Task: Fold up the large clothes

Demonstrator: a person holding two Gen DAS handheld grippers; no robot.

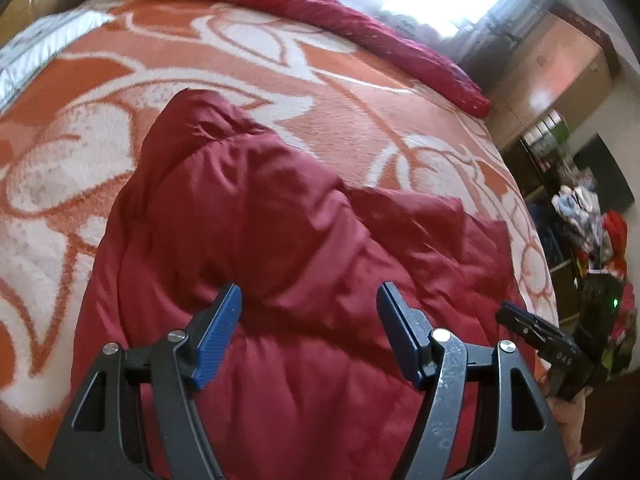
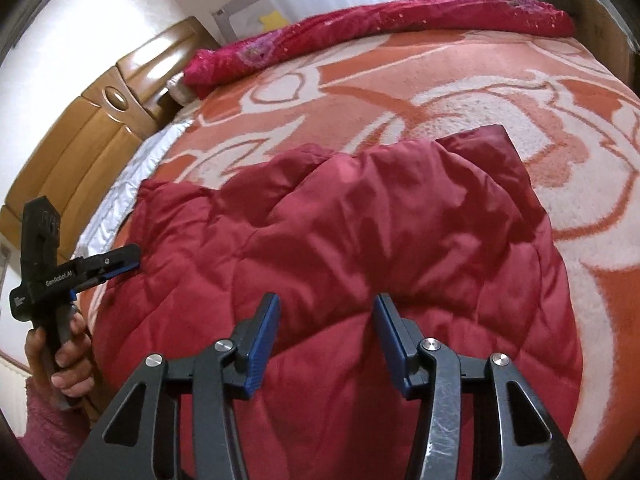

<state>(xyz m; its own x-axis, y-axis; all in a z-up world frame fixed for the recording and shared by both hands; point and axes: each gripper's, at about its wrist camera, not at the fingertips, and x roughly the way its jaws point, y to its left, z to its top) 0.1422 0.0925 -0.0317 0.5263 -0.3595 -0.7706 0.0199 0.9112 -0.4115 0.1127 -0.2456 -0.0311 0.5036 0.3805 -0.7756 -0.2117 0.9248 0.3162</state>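
Both our grippers hover over the red quilted jacket (image 1: 280,240), left gripper (image 1: 310,308) and right gripper (image 2: 326,320) with jaws apart, grasping nothing. We see the jacket bunched on the orange floral blanket (image 1: 340,92).

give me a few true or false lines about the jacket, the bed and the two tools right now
1. The red quilted jacket lies on an orange and white blanket. True.
2. The left tool is clamped on the jacket. False: its jaws stand apart, with nothing pinched.
3. The right tool has nothing between its pads. True.
4. The blanket is plain blue. False: it has an orange and white floral pattern.
5. A rolled magenta quilt lies along the bed's far edge. True.
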